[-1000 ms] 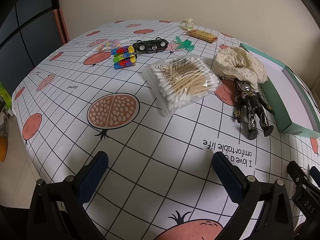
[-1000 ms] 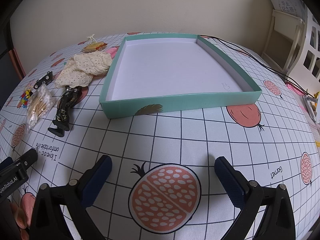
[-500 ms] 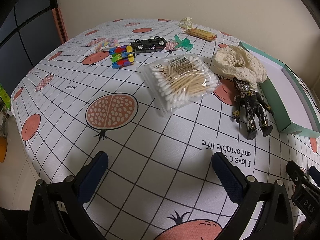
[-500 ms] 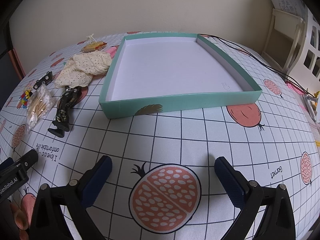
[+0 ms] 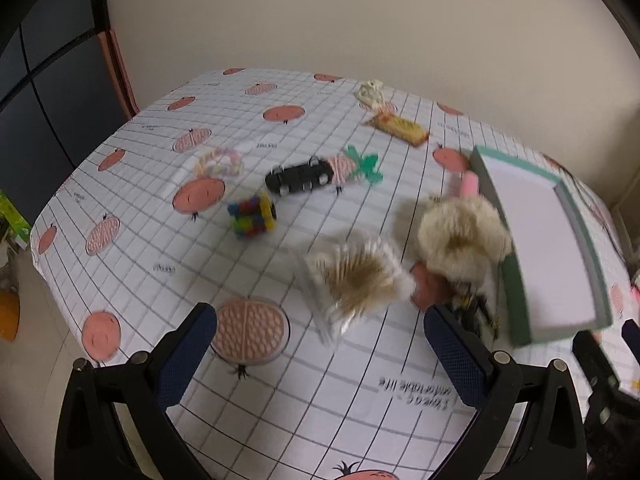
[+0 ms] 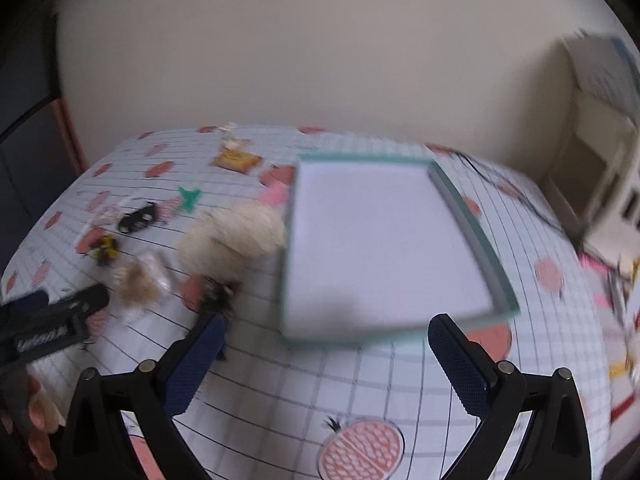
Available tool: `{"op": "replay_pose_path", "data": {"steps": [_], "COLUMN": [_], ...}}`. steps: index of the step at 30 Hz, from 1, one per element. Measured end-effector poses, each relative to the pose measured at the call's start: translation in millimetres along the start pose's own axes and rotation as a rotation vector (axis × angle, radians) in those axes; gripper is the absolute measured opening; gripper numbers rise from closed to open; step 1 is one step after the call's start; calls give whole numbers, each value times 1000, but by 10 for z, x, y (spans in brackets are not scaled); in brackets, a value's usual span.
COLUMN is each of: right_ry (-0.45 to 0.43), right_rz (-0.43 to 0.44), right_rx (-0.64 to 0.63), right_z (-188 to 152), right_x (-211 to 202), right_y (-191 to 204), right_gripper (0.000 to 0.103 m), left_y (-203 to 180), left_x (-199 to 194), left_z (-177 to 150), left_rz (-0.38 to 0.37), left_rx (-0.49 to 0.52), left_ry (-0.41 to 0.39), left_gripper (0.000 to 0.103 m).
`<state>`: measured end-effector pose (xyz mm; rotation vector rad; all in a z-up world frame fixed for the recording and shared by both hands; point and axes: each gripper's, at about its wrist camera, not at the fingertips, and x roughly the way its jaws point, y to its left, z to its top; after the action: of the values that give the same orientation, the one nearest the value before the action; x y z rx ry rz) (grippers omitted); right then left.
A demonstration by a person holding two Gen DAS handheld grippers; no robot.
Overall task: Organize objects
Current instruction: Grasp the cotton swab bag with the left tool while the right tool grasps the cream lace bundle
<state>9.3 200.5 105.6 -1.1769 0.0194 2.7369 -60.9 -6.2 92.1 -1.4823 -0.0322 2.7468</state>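
Nothing sorted yet: teal tray [image 6: 472,236] empty, on surface [image 5: 152,240] at right. All items outside it: cotton swab pack [image 5: 352,280], lace cloth [image 5: 460,236] touching tray's left wall, black figure [image 5: 472,308], toy car [image 5: 300,178], colourful block toy [image 5: 252,216], wrapped snack [image 5: 400,128]. Left gripper [image 5: 320,344] raised above surface near swab pack, jaws wide apart, holding nothing. Right gripper [image 6: 324,352] raised before tray's near wall, jaws wide apart, nothing held. Both views motion-blurred.
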Motion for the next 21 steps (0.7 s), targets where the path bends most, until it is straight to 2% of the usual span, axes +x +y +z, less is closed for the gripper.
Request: {"op": "replay_pose_path", "data": {"steps": [2, 4, 11, 16, 21], "right_ry": [7, 12, 49, 93, 144], "right_rz": [13, 37, 97, 109, 124], "right_rx": [-23, -33, -69, -120, -148], "right_z": [134, 270, 610, 731, 805], "right_x": [10, 19, 239, 504, 795], "right_y": [62, 80, 180, 298, 314], "right_gripper": [103, 103, 102, 97, 94], "left_y": [37, 61, 29, -14, -91], "left_x": [-7, -13, 233, 516, 725], "left_z": [154, 284, 486, 546, 637], "left_rz": [-14, -5, 22, 5, 42], "left_rx": [-19, -24, -48, -107, -107], "left_ry": [29, 24, 97, 177, 214], "left_gripper": [103, 103, 103, 103, 103]}}
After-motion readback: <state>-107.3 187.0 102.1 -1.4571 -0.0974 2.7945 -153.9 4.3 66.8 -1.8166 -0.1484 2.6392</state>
